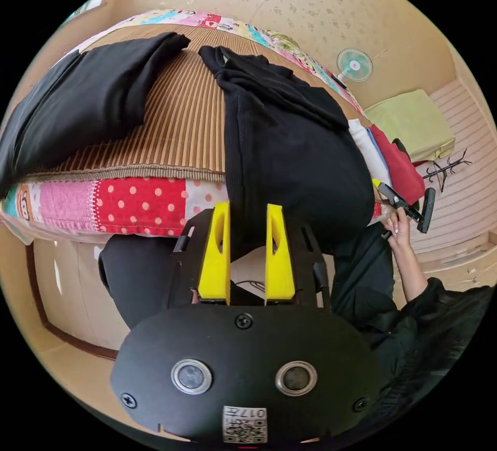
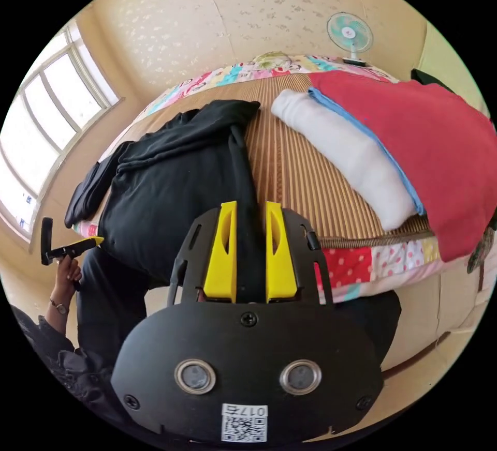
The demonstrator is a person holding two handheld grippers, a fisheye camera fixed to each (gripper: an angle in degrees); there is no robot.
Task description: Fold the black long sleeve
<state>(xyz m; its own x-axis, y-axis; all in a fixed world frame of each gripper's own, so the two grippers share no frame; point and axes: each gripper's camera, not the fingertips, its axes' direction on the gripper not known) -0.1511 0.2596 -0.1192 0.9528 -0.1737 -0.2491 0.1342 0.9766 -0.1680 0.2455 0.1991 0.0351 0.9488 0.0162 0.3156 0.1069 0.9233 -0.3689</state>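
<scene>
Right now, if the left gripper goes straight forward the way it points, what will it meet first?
Most likely the black long sleeve. In the left gripper view the left gripper points at its lower edge, hanging over the bed. The jaws stand apart; black cloth shows between them, but contact is unclear.

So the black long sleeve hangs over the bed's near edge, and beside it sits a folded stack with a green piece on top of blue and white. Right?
Not quite: the top piece of the stack is red, not green, as the right gripper view shows. The rest holds: the black long sleeve hangs over the bed's near edge, with blue and white under the red.
</scene>
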